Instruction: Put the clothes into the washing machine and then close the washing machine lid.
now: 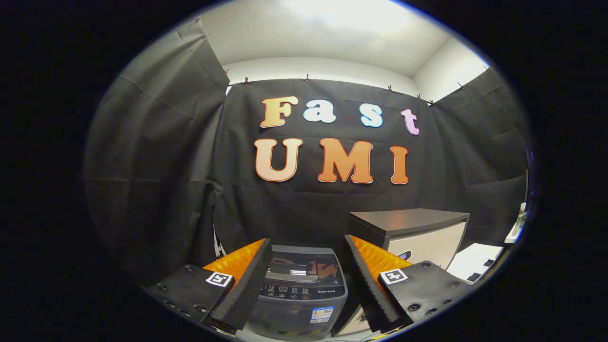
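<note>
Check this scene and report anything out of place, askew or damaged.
Nothing stands out. The washing machine stands upright with its lid down, seen between the open fingers of the gripper, which hold nothing. A cabinet sits squarely beside it.

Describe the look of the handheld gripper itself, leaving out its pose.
The gripper has two wedge-shaped fingers with ribbed, zigzag-textured inner faces. Each finger sits on a flat black plate with round screw heads, and each plate carries a square black-and-white fiducial marker. The fingers are open, framing the washing machine ahead.
</note>
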A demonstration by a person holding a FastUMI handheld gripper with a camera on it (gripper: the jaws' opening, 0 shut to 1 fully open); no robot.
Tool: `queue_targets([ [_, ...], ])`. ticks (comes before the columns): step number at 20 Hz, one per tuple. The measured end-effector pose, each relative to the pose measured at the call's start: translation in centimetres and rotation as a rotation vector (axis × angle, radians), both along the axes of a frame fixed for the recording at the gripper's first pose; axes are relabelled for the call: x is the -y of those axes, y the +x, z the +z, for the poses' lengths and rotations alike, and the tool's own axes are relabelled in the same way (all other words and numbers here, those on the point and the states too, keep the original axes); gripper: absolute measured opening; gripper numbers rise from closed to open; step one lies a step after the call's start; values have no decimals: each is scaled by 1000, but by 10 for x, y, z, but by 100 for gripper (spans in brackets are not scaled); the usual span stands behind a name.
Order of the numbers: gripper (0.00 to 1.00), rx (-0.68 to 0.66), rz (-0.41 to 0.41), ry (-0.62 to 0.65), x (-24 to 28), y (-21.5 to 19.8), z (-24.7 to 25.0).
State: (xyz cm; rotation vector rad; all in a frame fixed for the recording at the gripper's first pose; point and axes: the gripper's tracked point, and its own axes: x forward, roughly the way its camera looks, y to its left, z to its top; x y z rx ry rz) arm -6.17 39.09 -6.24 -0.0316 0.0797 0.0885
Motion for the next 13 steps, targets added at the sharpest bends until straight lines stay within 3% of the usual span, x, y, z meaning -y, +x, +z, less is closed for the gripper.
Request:
queue_targets([
  [5,97,9,-31,3,12,-16,2],
  [13,97,12,-16,24,14,-27,-6],
])
